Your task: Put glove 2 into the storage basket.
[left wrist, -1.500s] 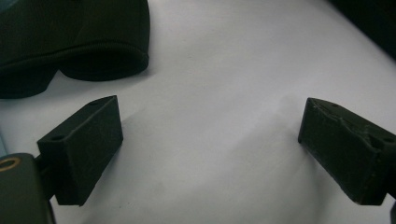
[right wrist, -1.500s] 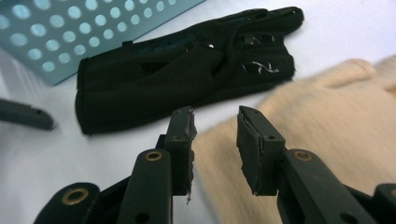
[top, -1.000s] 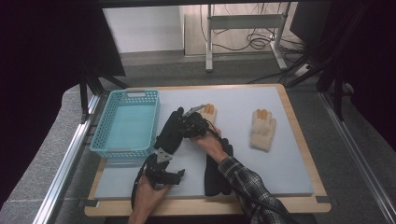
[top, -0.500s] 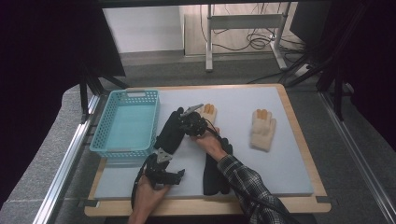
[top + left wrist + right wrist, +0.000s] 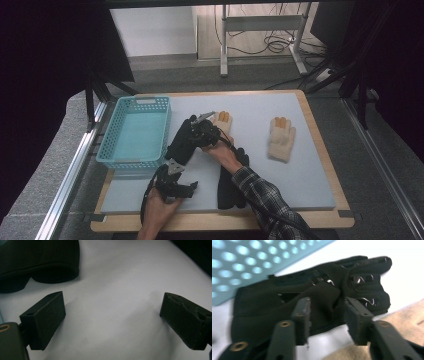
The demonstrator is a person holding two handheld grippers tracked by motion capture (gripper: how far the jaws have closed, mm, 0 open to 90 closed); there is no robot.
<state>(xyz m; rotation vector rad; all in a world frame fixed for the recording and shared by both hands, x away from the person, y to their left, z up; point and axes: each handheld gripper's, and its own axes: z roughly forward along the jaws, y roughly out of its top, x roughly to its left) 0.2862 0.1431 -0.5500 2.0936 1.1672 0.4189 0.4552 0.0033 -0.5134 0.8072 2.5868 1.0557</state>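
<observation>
A black glove point(image 5: 312, 297) is seen lying on the worktop point(image 5: 310, 185) just beside the blue basket point(image 5: 134, 131). The right gripper point(image 5: 325, 315) is held over it, its jaws half apart, having just been opening, with a fold of the glove between them. The left gripper point(image 5: 112, 315) is kept low over bare worktop, jaws wide and empty.

A wooden-edged bench point(image 5: 320, 130) topped with a pale blue-grey mat carried a turquoise plastic basket point(image 5: 135, 131) at its left side. Just beside the basket lay a black glove point(image 5: 182, 142), and a second black glove point(image 5: 231, 185) lay near the front edge. A cream glove with orange fingertips point(image 5: 222, 121) rested close to the first black glove, toward the middle of the mat, and its match point(image 5: 280, 139) lay well apart to the right.
</observation>
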